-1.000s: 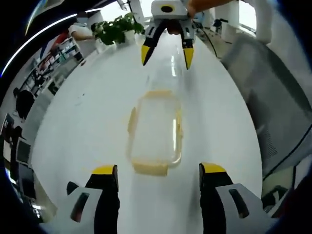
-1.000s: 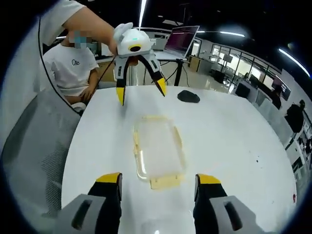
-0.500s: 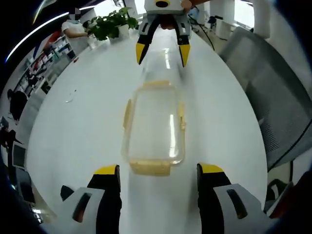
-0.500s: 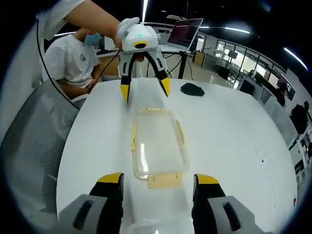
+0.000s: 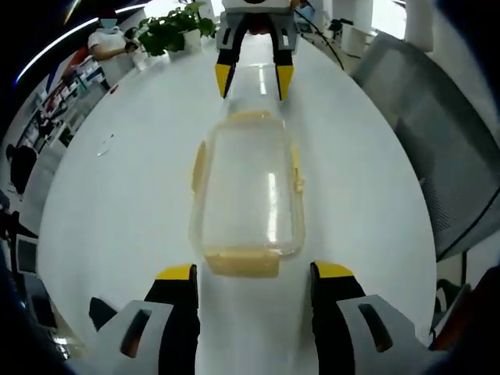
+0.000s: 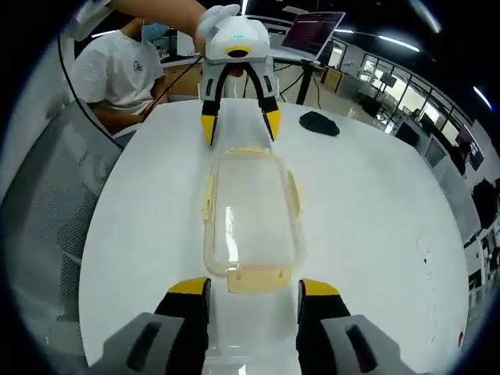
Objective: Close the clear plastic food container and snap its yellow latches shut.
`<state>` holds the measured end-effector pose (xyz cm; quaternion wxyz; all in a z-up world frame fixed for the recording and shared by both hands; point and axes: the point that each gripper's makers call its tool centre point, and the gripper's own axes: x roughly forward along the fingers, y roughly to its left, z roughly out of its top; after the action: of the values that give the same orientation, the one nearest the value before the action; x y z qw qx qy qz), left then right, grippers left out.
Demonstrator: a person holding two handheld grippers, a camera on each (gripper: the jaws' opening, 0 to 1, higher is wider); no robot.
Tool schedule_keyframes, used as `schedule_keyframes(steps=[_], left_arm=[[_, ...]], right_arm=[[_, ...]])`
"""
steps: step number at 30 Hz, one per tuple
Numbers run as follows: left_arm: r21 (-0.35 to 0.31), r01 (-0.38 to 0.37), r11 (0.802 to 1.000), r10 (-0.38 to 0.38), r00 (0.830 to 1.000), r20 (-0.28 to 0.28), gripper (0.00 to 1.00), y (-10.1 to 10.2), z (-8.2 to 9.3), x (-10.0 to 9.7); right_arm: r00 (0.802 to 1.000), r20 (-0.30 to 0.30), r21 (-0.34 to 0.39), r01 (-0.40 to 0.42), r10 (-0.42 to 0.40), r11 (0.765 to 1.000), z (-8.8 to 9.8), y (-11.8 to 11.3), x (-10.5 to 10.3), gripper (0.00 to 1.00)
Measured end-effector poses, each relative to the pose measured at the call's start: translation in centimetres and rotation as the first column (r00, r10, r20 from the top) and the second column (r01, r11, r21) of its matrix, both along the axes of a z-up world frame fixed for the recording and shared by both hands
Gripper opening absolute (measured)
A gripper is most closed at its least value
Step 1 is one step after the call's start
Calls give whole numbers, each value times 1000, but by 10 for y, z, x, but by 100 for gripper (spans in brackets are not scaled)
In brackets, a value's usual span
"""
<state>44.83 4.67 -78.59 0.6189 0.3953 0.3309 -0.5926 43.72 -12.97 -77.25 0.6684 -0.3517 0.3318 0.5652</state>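
Lengthwise between the two tools lies the clear plastic food container [image 5: 247, 191], flat on the white table [image 5: 117, 203], its lid already seated on the base. Each short end faces one gripper; this looks deliberate, so both end latches can be worked at once.

Left gripper [image 5: 254, 275]: jaws spread wide, holding nothing, yellow tips on either side of the near end latch [image 5: 242, 262], which lies folded outward and looks unsnapped. Tips just beside the container's end, apparently not touching it.

Right gripper [image 6: 253, 289]: same posture at the opposite end, jaws wide apart and empty, straddling its own end latch [image 6: 255, 279]. In the left gripper view it appears at the far end of the container [image 5: 252, 76], tips pointing down toward the lid edge.

Side latches [image 6: 209, 195] stand out from the long walls; they look open too, though the clear plastic makes this hard to judge.

Other things: a potted plant [image 5: 168, 31] at the far table end, a dark computer mouse [image 6: 319, 123] well apart from the container, a mesh chair [image 6: 47, 203] beside the table, a seated person in a white shirt [image 6: 117, 66] beyond.

Judgement: lid is closed, latching not yet begun. Next move likely calls for pressing each end latch against the wall while the opposing tool braces the box from sliding.
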Motion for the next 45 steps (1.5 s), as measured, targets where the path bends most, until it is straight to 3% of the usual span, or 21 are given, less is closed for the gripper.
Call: schedule_keyframes(steps=[9,22,26,30,33,42,44,45], left_arm=[[6,8,1000,-8,1000,-16,52,-1,-6,-1],[12,17,1000,-17,1000,-20,48,-5,-10,3],[11,31,999,-31,999,-26,48,-8,-12,2],[20,43,999,-43,999,-28,47,-8,-12,2],[27,60,998,-59,998,-37,42,-7,-12,0],[39,33,999,-31,997,-64,39,-7,-14,-1],[23,19,1000,-17,996,-87,39,-10,-15,-5],[16,14,1000,-13,997,-76,39,-11,-14,-4]], right_arm=[[1000,-25,-25,-20,20,999,-8,1,0,38],[999,-45,-76,-34,31,996,-22,2,7,44],[998,-45,-79,-35,32,996,-22,2,9,40],[995,-94,-57,-41,36,998,-22,7,2,37],[995,-83,-75,-52,46,996,-23,6,4,37],[990,-113,-79,-96,86,992,-24,10,-6,37],[989,-81,-145,-130,120,981,-33,4,-6,38],[991,-99,-115,-97,86,989,-30,10,-5,38]])
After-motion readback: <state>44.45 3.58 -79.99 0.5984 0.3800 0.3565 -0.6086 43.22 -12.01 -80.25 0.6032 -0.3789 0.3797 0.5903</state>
